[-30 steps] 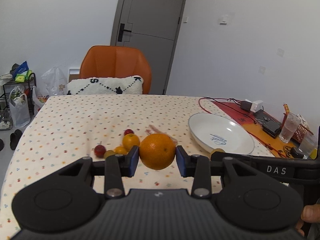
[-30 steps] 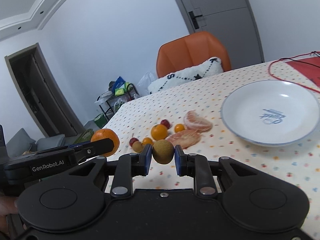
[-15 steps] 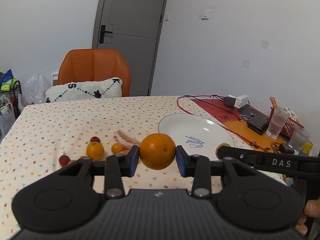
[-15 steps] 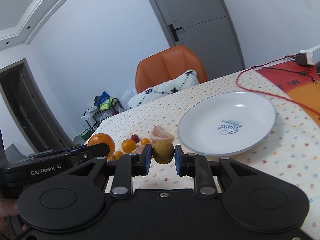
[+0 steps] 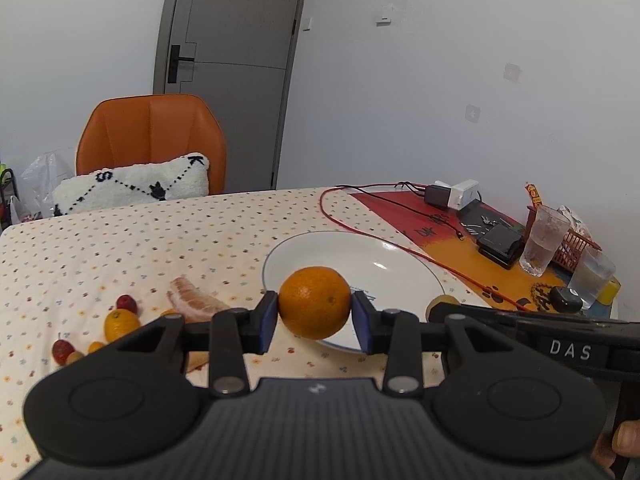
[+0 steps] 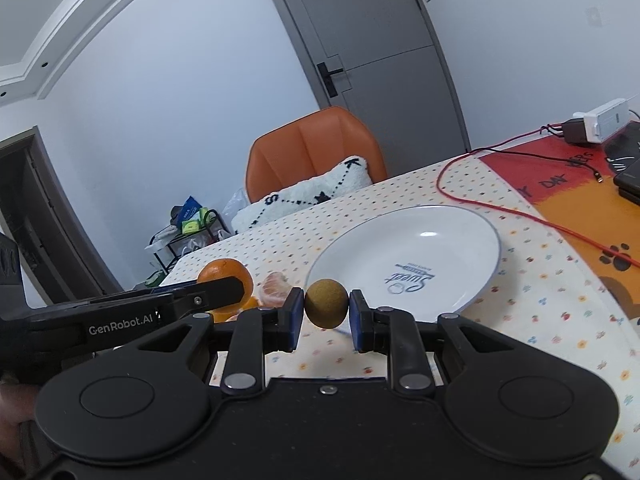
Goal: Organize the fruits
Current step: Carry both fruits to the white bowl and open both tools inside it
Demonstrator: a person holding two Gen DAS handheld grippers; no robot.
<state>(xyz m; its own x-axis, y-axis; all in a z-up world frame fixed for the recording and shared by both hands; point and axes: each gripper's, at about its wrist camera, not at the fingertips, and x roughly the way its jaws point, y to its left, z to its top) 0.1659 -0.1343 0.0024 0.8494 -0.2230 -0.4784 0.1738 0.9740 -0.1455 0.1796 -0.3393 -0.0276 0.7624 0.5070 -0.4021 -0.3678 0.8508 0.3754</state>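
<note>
Both views sit low behind a gripper, looking forward along its fingers across the table toward the far wall. The left wrist view faces the white plate [image 5: 404, 258] head-on from close by, with the right gripper [image 5: 438, 307] crossing its near right. The right wrist view tilts, plate [image 6: 472, 226] ahead to the right, left gripper [image 6: 224, 286] at near left. Both share the plate and orange chair [image 5: 150, 132].
</note>
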